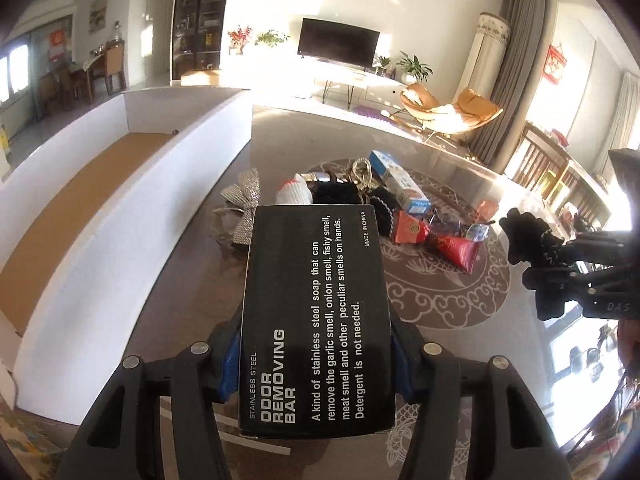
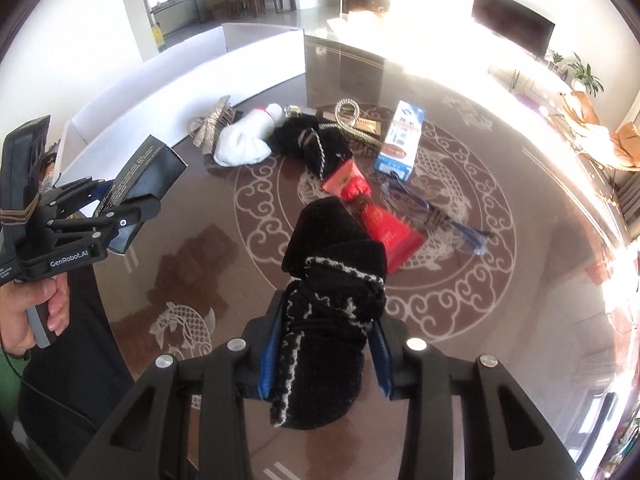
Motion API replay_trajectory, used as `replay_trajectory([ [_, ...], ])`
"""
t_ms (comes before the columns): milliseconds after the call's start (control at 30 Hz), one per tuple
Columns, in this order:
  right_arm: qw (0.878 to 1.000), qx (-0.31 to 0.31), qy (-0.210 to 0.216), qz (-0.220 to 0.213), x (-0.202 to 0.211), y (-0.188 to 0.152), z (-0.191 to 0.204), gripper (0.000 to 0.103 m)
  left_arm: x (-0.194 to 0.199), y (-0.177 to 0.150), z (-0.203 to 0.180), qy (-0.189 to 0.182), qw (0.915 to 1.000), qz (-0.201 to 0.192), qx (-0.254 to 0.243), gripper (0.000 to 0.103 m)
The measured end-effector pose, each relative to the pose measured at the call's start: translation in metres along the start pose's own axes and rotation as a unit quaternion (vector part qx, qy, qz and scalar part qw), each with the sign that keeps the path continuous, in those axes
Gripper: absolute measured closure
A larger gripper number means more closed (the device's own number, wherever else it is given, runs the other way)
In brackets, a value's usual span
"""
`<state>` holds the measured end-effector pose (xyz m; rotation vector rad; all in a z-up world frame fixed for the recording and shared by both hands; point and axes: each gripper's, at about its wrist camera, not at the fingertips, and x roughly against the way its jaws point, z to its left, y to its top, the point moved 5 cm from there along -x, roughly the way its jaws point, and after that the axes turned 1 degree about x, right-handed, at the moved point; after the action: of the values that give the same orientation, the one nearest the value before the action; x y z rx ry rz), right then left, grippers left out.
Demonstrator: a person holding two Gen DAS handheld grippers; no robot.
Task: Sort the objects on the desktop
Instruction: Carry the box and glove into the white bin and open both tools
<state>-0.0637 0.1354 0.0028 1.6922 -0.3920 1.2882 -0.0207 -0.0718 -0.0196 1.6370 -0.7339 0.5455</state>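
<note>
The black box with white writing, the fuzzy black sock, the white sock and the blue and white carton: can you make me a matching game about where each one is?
Things:
1. black box with white writing
2. fuzzy black sock
3. white sock
4. blue and white carton

Places:
A. lying beside the silver bow
B. in the right gripper
C. in the left gripper
D. on the table, right of the pile

Pairs: 1-C, 2-B, 3-A, 4-D

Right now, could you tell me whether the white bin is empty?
Apparently empty: the left wrist view shows only bare brown floor inside the white bin; its near end is out of view.
</note>
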Motion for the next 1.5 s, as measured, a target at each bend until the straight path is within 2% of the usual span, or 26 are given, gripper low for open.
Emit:
replay_trajectory([
  [200,0.998,0.04,0.029,-0.03,0.006,0.073,0.048,0.064,0.06,0.038,0.074,0.013,0.9974,-0.044,0.055,0.046],
  [333,0.994,0.069,0.058,-0.053,0.004,0.133,0.099,0.064,0.087,0.057,0.145,0.059,0.993,-0.059,0.084,0.046],
  [500,0.987,0.084,0.108,-0.086,-0.011,0.213,0.175,0.064,0.092,0.063,0.234,0.107,0.9833,-0.044,0.141,0.046],
  [600,0.982,0.079,0.145,-0.093,-0.035,0.25,0.22,0.064,0.081,0.058,0.268,0.126,0.9778,-0.023,0.166,0.046],
  [667,0.981,0.085,0.154,-0.088,-0.06,0.266,0.249,0.064,0.064,0.054,0.281,0.127,0.9757,-0.001,0.179,0.046],
  [767,0.983,0.1,0.143,-0.062,-0.105,0.274,0.285,0.064,0.036,0.045,0.288,0.153,0.9691,0.037,0.19,0.044],
  [833,0.984,0.112,0.13,-0.044,-0.132,0.27,0.299,0.062,0.019,0.042,0.291,0.161,0.9652,0.056,0.198,0.039],
  [900,0.986,0.121,0.115,-0.021,-0.155,0.264,0.306,0.051,0.01,0.043,0.291,0.168,0.963,0.063,0.202,0.029],
  [933,0.986,0.128,0.102,-0.011,-0.163,0.259,0.307,0.039,0.008,0.043,0.291,0.176,0.9617,0.064,0.2,0.024],
  [967,0.987,0.135,0.081,-0.009,-0.169,0.256,0.306,0.032,0.007,0.043,0.292,0.185,0.9607,0.067,0.196,0.021],
  [1000,0.987,0.145,0.069,-0.009,-0.174,0.252,0.304,0.029,0.005,0.043,0.292,0.191,0.96,0.071,0.193,0.017],
  [1167,0.98,0.192,0.039,-0.016,-0.181,0.241,0.296,0.024,-0.005,0.04,0.286,0.214,0.9582,0.102,0.16,0.016],
  [1200,0.979,0.202,0.037,-0.018,-0.182,0.239,0.296,0.024,-0.008,0.038,0.283,0.218,0.9576,0.112,0.152,0.014],
  [1233,0.977,0.211,0.033,-0.019,-0.182,0.238,0.297,0.024,-0.013,0.036,0.283,0.224,0.9569,0.121,0.139,0.007],
  [1300,0.973,0.227,0.025,-0.019,-0.183,0.235,0.292,0.023,-0.022,0.034,0.283,0.238,0.9545,0.135,0.119,0.002],
  [1400,0.963,0.267,0.002,-0.021,-0.184,0.224,0.296,0.018,-0.024,0.035,0.285,0.235,0.9547,0.138,0.12,0.001],
  [1500,0.962,0.273,-0.002,-0.028,-0.186,0.223,0.294,0.017,-0.024,0.033,0.283,0.228,0.9572,0.139,0.113,0.001],
])
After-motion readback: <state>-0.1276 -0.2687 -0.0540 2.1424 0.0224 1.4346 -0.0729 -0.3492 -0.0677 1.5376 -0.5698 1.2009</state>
